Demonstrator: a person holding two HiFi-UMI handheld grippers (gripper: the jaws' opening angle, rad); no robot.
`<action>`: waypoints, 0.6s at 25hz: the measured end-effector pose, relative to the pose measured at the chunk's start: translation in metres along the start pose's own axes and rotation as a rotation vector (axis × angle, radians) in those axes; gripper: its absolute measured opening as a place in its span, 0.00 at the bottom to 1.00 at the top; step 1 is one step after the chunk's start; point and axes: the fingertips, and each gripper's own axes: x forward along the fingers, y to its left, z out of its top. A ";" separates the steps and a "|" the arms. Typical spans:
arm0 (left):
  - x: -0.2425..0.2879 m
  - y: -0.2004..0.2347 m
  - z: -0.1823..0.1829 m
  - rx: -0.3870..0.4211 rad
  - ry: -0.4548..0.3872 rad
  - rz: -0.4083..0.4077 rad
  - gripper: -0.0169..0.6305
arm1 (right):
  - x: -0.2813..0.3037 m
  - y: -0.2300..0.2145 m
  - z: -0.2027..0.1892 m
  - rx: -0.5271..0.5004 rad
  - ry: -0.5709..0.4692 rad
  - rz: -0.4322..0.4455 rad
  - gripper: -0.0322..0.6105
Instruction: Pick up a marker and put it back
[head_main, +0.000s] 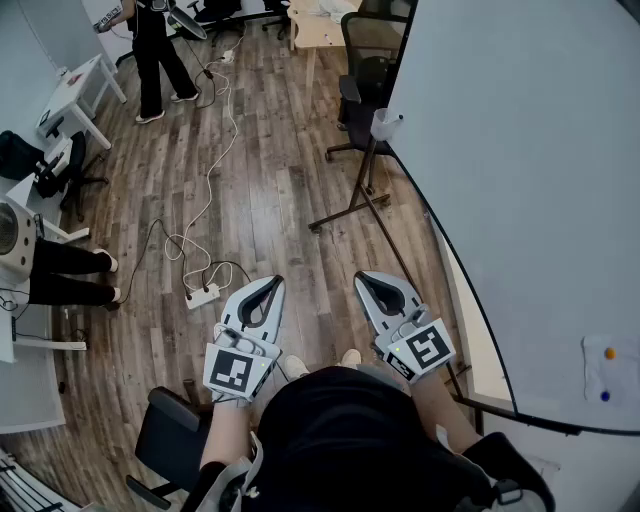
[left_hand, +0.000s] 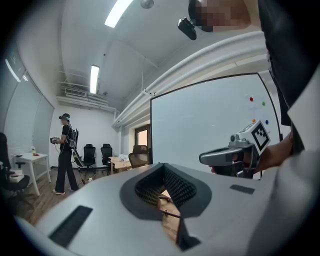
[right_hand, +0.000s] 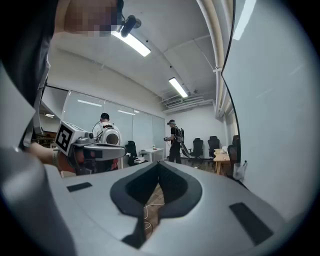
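Right gripper view has the right tool (right_hand: 159, 164) with its two jaws brought together at the tips and nothing between them, only the wood floor (right_hand: 150, 210) showing through the slit behind. The left tool (left_hand: 162, 166) looks the same in the left gripper view, jaws together and empty. In the head view both tools are held level and side by side in front of the person, the left tool (head_main: 272, 283) and the right tool (head_main: 362, 277) a little apart above the floor (head_main: 270, 200). Just to the right of the right tool stands a large whiteboard (head_main: 520, 180), with an orange magnet (head_main: 610, 353) and a blue magnet (head_main: 604, 396) near its close end. A small clear cup (head_main: 385, 122) hangs at the board's far edge, well ahead of both tools; whether a marker stands in it is too small to tell. A power strip (head_main: 203, 295) lies on the floor left of the left tool, and another person (head_main: 155, 50) stands far off
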 end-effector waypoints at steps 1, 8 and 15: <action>-0.003 0.002 -0.001 -0.002 -0.001 0.002 0.04 | 0.001 0.003 -0.001 -0.003 0.002 0.002 0.07; -0.028 0.030 -0.007 0.007 0.014 0.026 0.04 | 0.021 0.026 -0.004 -0.010 0.012 0.013 0.07; -0.052 0.070 -0.020 -0.010 0.026 0.048 0.04 | 0.042 0.032 -0.007 0.030 -0.001 -0.039 0.08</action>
